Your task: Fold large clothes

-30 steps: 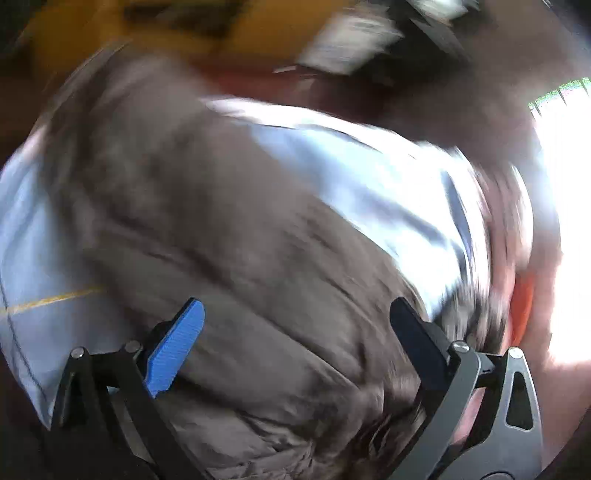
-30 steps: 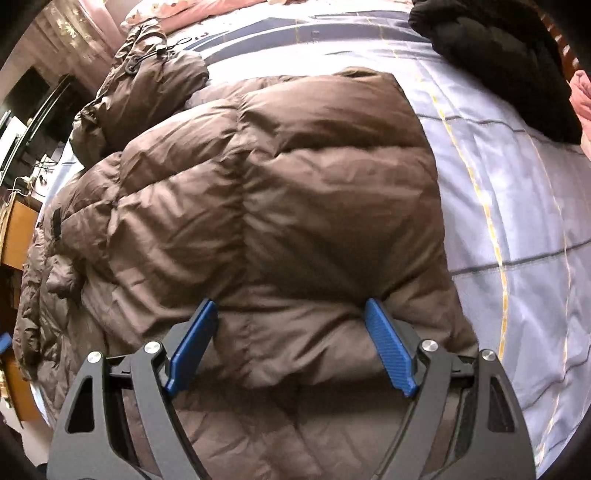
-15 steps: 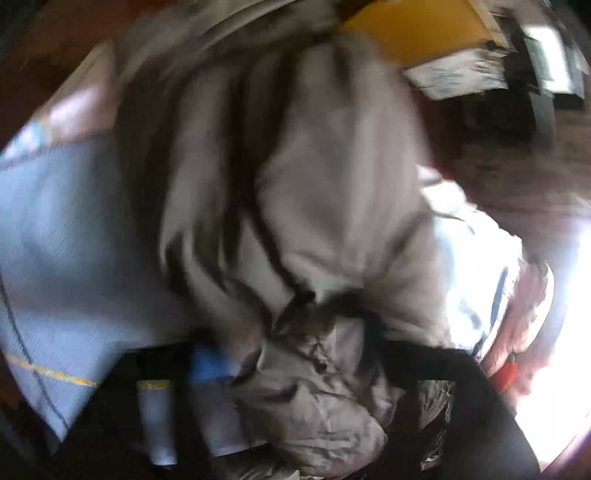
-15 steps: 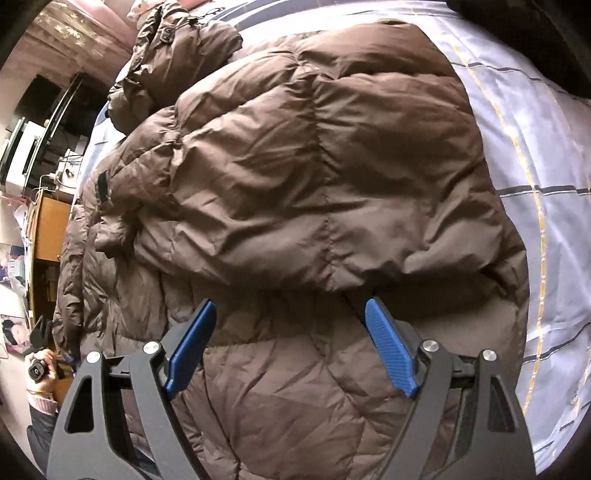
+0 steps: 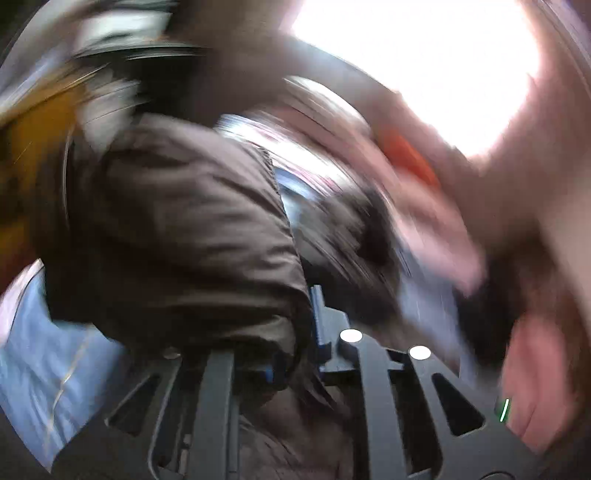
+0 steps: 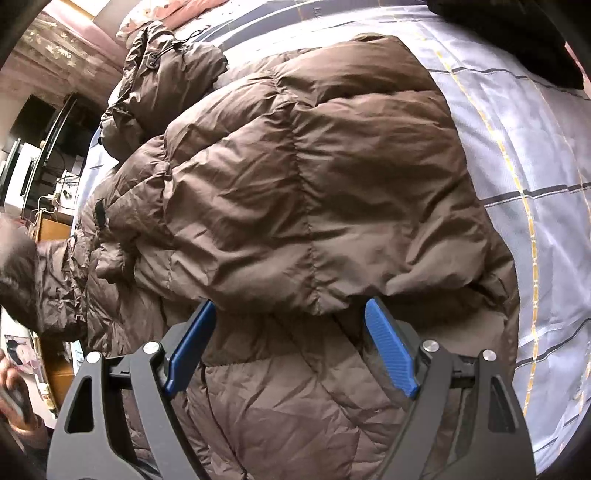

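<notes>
The brown puffer jacket [image 6: 303, 192] is spread across the bed [image 6: 535, 155], which has a pale blue checked cover with yellow and grey lines. One quilted half is folded over on top of the rest, and its puffy edge sits right at the tips of the right gripper [image 6: 291, 343]. That gripper's blue fingers [image 6: 388, 350] are spread wide apart with nothing between them, hovering just over the lower layer of the jacket. The hood [image 6: 159, 85], with its drawcords, is bunched up at the far end near the pillow [image 6: 173, 14]. Some dark clothing [image 6: 517, 40] lies on the cover at the far right corner, apart from the jacket.

The left wrist view is really smeared, so take this with a grain of salt. The left gripper [image 5: 295, 350] looks pinched together on a fold of the jacket [image 5: 177, 236]: brown fabric runs down between the black frames, and just a sliver of blue pad [image 5: 319, 321] shows beside it. The bunched fabric hangs lifted above the blue cover [image 5: 40, 362]. In the right wrist view, the far left edge shows a raised brown sleeve [image 6: 55, 280], off to the side of the folded part.
</notes>
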The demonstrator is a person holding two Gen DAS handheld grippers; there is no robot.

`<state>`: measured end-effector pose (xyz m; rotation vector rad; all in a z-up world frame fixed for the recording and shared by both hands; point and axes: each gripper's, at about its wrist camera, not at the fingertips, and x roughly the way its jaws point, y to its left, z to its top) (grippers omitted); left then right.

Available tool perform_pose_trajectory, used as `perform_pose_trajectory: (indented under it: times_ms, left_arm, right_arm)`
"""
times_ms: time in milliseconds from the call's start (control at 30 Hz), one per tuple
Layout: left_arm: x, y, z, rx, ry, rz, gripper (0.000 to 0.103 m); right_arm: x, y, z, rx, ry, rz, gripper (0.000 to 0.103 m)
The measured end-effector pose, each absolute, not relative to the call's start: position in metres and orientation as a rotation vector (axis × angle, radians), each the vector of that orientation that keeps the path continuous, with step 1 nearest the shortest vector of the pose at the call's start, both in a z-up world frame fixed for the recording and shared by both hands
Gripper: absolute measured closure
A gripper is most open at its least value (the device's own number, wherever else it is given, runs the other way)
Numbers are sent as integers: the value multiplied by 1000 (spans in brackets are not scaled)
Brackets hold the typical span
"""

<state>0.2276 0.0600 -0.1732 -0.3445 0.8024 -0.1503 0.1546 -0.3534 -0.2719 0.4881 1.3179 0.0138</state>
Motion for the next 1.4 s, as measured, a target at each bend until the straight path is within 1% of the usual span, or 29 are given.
perform_pose_trajectory:
  times_ms: [33, 67, 100, 133, 167, 233, 267, 300, 400, 433, 500, 600, 700, 767, 833, 867, 967, 1033, 1067, 1100, 1233, 1400]
  left_arm:
    - [234, 30, -183, -283, 862, -214, 71]
    - [236, -3, -198, -216, 941, -284, 60]
    - [233, -32, -210, -153, 1002, -330, 56]
    - [231, -64, -225, -42, 1055, -363, 56]
    - [239, -76, -231, 30, 1055, -362, 55]
    - [232, -94, -229, 142, 993, -350, 41]
    - [240, -90, -227, 138, 975, -347, 28]
    - [236, -82, -225, 108, 962, -348, 22]
    - [241, -49, -214, -64, 972, -334, 18]
    - [243, -40, -216, -107, 985, -304, 18]
    - [247, -7, -230, -178, 1057, -197, 18]
    - [262, 35, -272, -298, 1228, -60, 18]
    - [264, 62, -309, -358, 1359, 36, 19]
    - [264, 69, -319, -346, 1372, 67, 19]
    - [268, 67, -321, -291, 1358, 95, 19]
    - [270, 63, -323, -234, 1348, 117, 18]
    - [282, 43, -331, -78, 1336, 166, 15]
    - [287, 37, -335, -42, 1339, 181, 14]
    - [289, 36, -336, -40, 1339, 188, 14]
    - [292, 36, -334, -48, 1339, 189, 14]
    - [299, 40, -336, -84, 1331, 170, 11]
    - [292, 47, -332, -69, 1313, 166, 6]
  right_arm:
    - [154, -356, -272, 491, 1317, 11, 19]
    - [154, -358, -272, 495, 1316, 5, 19]
    - [155, -361, -273, 498, 1314, -1, 19]
    - [156, -365, -273, 501, 1313, -8, 19]
    - [156, -367, -274, 506, 1312, -14, 19]
    - [157, -375, -274, 531, 1308, -27, 19]
    - [157, -379, -274, 554, 1305, -28, 19]
    - [157, -381, -274, 571, 1302, -26, 19]
    - [159, -384, -273, 636, 1276, -2, 18]
    - [159, -382, -273, 649, 1267, 11, 14]
    - [161, -375, -274, 656, 1261, 47, 13]
    - [163, -356, -273, 671, 1242, 152, 13]
    - [165, -339, -270, 658, 1201, 231, 15]
    - [167, -325, -263, 624, 1154, 289, 26]
    - [170, -312, -256, 585, 1119, 342, 35]
    - [172, -304, -254, 563, 1100, 367, 38]
    - [180, -275, -258, 453, 1114, 376, 40]
    - [186, -263, -269, 377, 1139, 344, 42]
    - [193, -259, -278, 342, 1146, 322, 45]
    - [198, -259, -282, 339, 1147, 314, 46]
    - [220, -268, -291, 392, 1134, 282, 55]
    - [231, -263, -289, 337, 1078, 246, 56]
